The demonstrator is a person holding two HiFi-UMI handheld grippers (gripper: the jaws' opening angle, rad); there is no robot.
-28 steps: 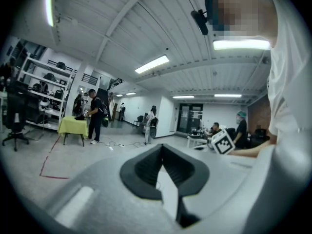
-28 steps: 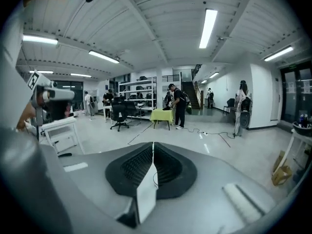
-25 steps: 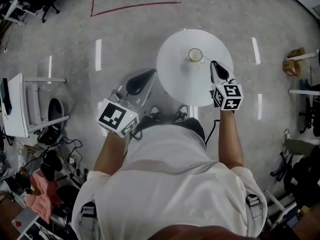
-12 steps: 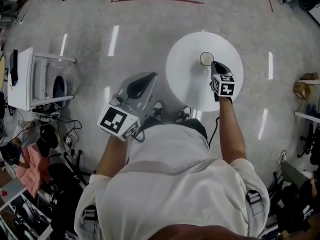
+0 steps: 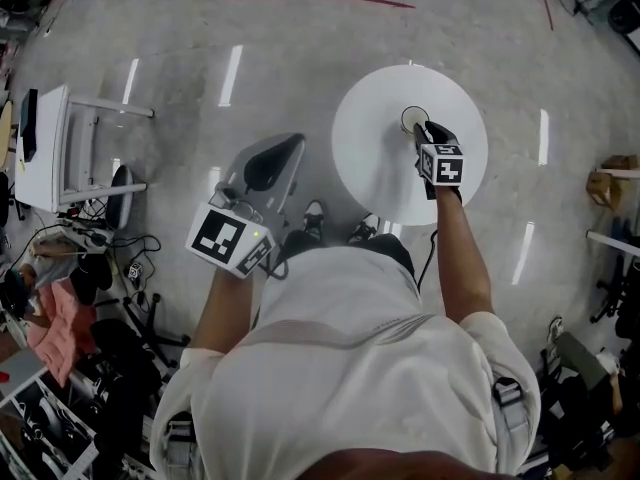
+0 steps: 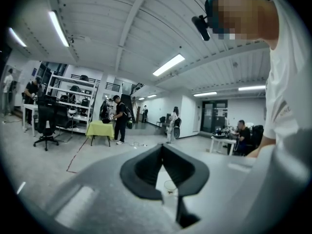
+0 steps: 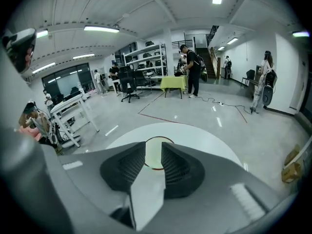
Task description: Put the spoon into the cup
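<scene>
Two grippers are seen from the head view, and only the right gripper (image 5: pixel 426 130) is at work: it is held over the round white table (image 5: pixel 375 173) with its tips pointed at the cup (image 5: pixel 414 119), which stands toward the far side of the tabletop. In the right gripper view the jaws are parted by a narrow gap, through which the cup's rim and pale inside are seen; nothing is pinched between them. The left gripper (image 5: pixel 285 153) is held low and to the left, well apart from the table, over bare floor; in its own view the tips are pressed together with nothing caught, and the cup (image 6: pixel 169 186) is seen far off past them. No spoon can be made out in any view, so whether it already lies inside the cup cannot be told. The step in hand is judged to be the delivery at the cup's mouth. If the spoon has been dropped in, only a clean lift away is called for, with the cup's rim left unknocked.
</scene>
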